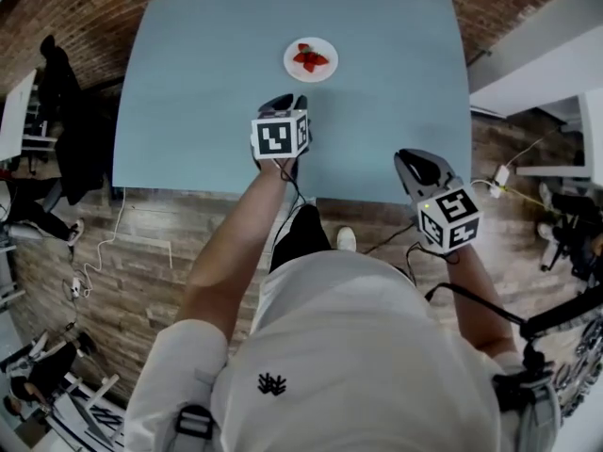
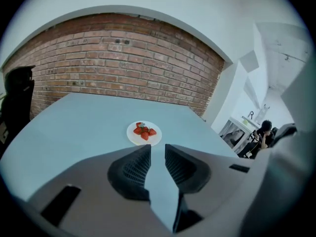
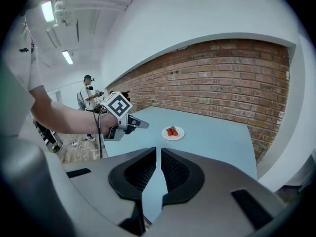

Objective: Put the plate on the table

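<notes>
A small white plate (image 1: pixel 311 59) with red strawberries rests on the pale blue table (image 1: pixel 207 92), toward its far middle. The plate shows again in the left gripper view (image 2: pixel 144 133) and in the right gripper view (image 3: pixel 173 133). My left gripper (image 1: pixel 285 104) hovers over the table a short way in front of the plate, apart from it; a narrow gap shows between its jaws and nothing is in them. My right gripper (image 1: pixel 417 166) is held at the table's near right edge, jaws almost together and empty.
A brick wall (image 2: pixel 123 58) runs behind the table's far edge. Wood floor and cables (image 1: pixel 104 243) lie on the near side. A dark chair (image 1: pixel 61 111) stands left of the table, white desks (image 1: pixel 556 55) to the right. People are in the background.
</notes>
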